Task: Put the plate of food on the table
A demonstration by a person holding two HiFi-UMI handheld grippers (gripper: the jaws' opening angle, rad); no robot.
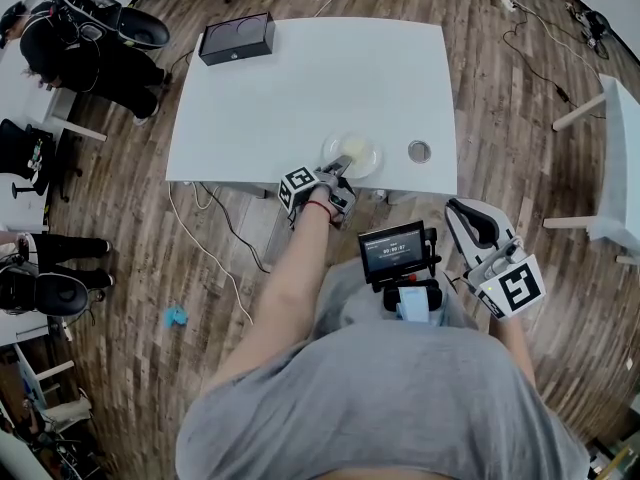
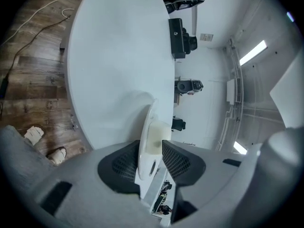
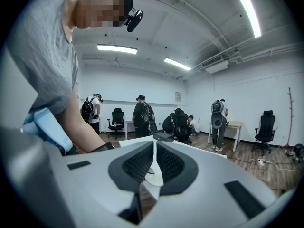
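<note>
Plate of food [image 1: 352, 154] is sitting on the tabletop [image 1: 300, 78], near its front edge; left gripper [image 1: 338, 171] is releasing it, jaws slightly apart around the rim (right gripper [image 3: 154, 161] is idling, jaws together). Next, probably, backing away without dragging it.

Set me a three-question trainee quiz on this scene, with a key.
1. True or false: the plate of food lies on the white table.
2. Which gripper has the plate's rim between its jaws? A: left. B: right.
3. In the head view, what stands at the table's far left corner?
Key: 1 true; 2 A, the left gripper; 3 the black box.
</note>
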